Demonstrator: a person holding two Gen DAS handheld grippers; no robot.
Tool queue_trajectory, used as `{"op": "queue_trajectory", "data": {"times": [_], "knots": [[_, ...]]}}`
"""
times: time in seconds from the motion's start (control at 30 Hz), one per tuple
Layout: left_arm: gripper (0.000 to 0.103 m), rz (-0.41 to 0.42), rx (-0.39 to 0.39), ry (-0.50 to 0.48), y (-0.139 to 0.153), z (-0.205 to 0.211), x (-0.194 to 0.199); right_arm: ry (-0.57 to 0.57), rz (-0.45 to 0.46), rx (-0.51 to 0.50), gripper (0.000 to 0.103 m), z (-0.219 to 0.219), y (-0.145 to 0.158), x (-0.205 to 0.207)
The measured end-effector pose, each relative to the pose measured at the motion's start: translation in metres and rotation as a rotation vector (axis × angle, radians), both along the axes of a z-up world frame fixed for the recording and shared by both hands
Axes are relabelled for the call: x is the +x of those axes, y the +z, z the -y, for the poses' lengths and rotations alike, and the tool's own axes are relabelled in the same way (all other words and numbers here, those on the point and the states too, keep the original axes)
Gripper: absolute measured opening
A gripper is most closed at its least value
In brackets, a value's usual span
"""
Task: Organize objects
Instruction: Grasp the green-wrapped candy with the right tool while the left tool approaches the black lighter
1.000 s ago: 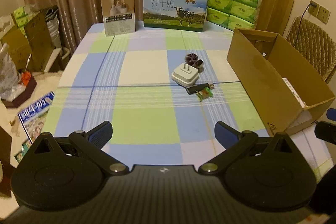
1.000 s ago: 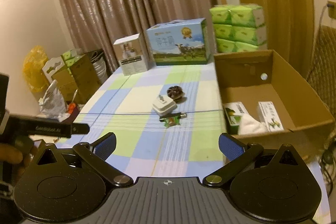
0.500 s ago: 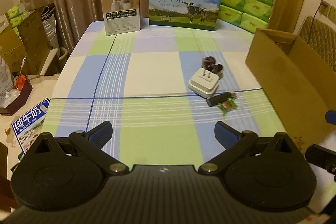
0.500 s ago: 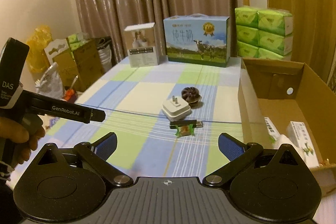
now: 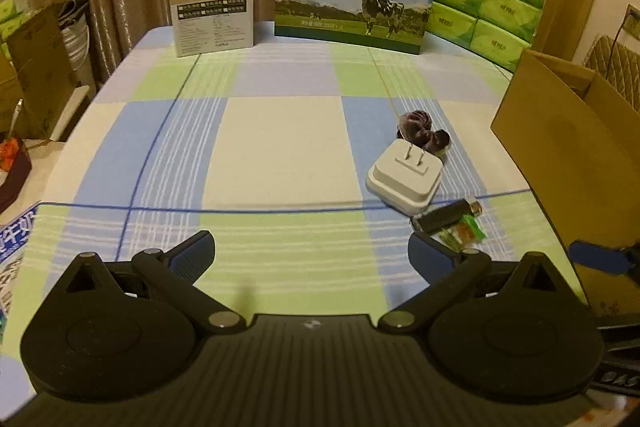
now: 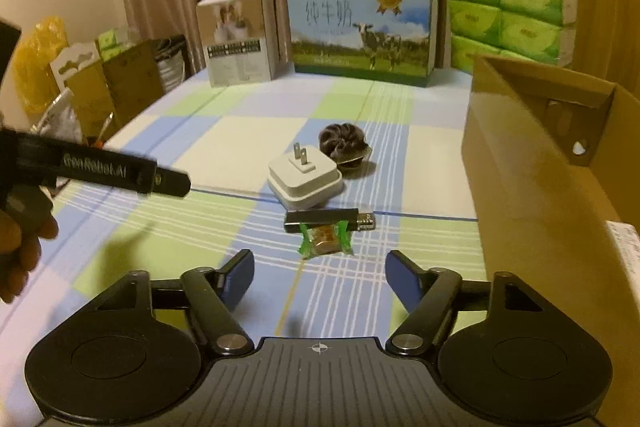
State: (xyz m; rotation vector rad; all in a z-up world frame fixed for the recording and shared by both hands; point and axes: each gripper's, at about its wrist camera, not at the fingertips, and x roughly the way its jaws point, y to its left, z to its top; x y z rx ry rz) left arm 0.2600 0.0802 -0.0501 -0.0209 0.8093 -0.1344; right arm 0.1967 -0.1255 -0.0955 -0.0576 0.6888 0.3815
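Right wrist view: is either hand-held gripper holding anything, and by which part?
Nothing is held. The right hand-held gripper is closing on empty air short of the green-wrapped candy; the left hand-held gripper is open and empty.

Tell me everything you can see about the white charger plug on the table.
The white charger plug is a squarish, rounded block of smooth plastic lying flat on the checked tablecloth, its two metal prongs pointing up. A dark hair scrunchie sits right behind it, and a black lighter lies just in front. No gripper touches it.
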Motion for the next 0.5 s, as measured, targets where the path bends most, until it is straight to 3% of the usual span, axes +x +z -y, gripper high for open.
{"op": "queue_trajectory", "data": {"times": [0.23,0.5], "knots": [[0.101,-0.005,-0.040,-0.014,-0.013,0.001,0.029,0.020,-0.021,-0.020,0.065,-0.011,-0.023,0.033],[0.101,-0.020,-0.027,-0.028,-0.021,0.001,0.041,0.021,-0.038,-0.048,0.054,-0.014,-0.044,0.059]]}}
